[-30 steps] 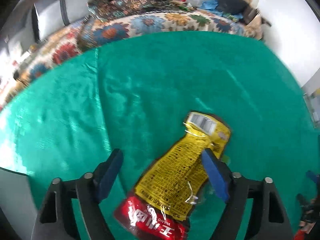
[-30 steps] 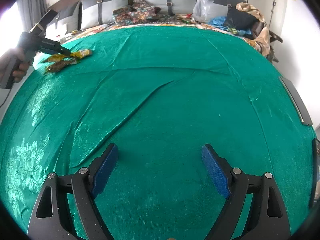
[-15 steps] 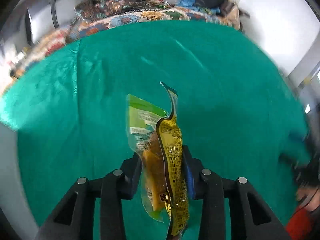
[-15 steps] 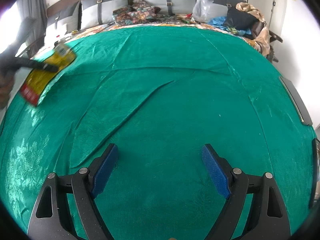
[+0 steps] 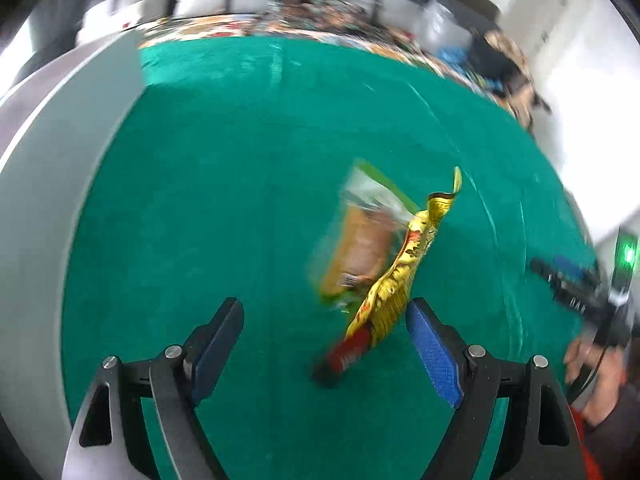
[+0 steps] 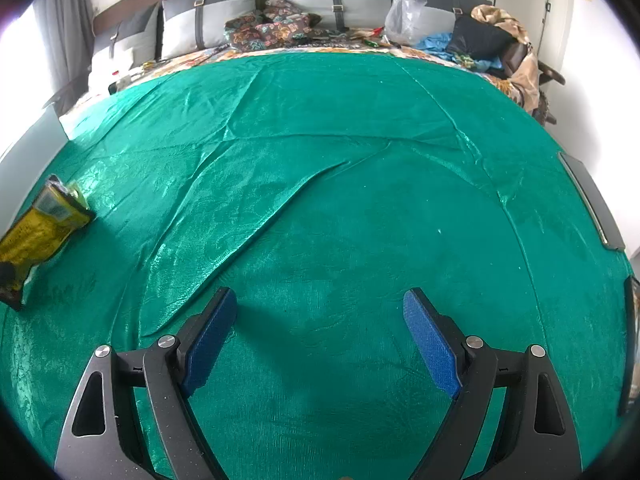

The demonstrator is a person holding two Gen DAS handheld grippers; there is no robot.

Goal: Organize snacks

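A yellow snack packet with a red end (image 5: 394, 280) and a clear green-topped packet with an orange snack (image 5: 360, 244) are ahead of my left gripper (image 5: 324, 336), motion-blurred over the green cloth (image 5: 240, 184). The left gripper is open and holds nothing. In the right wrist view the yellow packet (image 6: 40, 228) lies at the far left of the cloth. My right gripper (image 6: 320, 328) is open and empty above the cloth (image 6: 340, 184).
A grey-white panel (image 5: 52, 184) borders the cloth on the left. Pillows, patterned bedding and a plastic bag (image 6: 404, 12) lie at the far end. Dark flat items (image 6: 592, 204) sit at the right edge. The right gripper also shows in the left view (image 5: 576, 300).
My left gripper closed on the two packets, lifted and carried them, then opened; the packets have left the jaws. The right gripper has not moved.
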